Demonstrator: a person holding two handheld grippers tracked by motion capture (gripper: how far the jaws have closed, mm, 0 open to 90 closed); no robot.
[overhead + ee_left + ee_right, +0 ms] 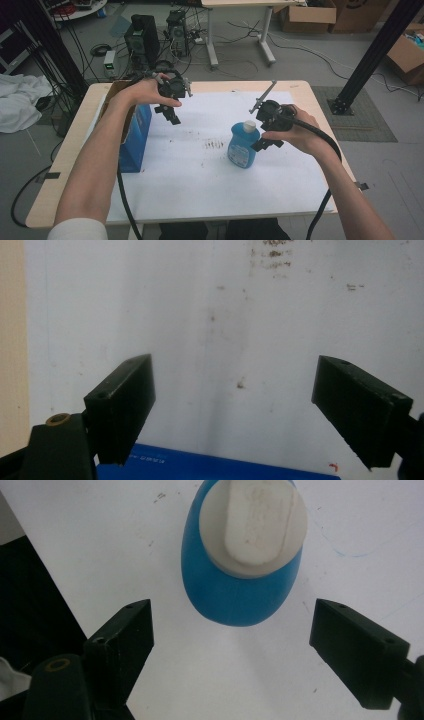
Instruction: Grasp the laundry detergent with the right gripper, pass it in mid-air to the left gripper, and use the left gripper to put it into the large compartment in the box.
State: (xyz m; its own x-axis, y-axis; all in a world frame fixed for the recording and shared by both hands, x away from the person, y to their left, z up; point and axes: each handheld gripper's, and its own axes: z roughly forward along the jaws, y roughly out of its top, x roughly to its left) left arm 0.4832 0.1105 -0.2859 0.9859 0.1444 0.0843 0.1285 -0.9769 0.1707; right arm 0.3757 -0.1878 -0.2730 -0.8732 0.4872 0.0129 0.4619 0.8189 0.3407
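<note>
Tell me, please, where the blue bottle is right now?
The blue bottle stands upright on the white sheet, right of centre in the high view, just ahead of the open right claw.

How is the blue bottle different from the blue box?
The blue bottle is rounded with a white cap, while the blue box has flat sides and sharp corners. The bottle stands near the middle of the white sheet; the box stands at the table's left edge. The bottle is just beyond the open right hand-held gripper; the box is below the open left hand-held gripper. Both are blue, upright and ungripped.
</note>
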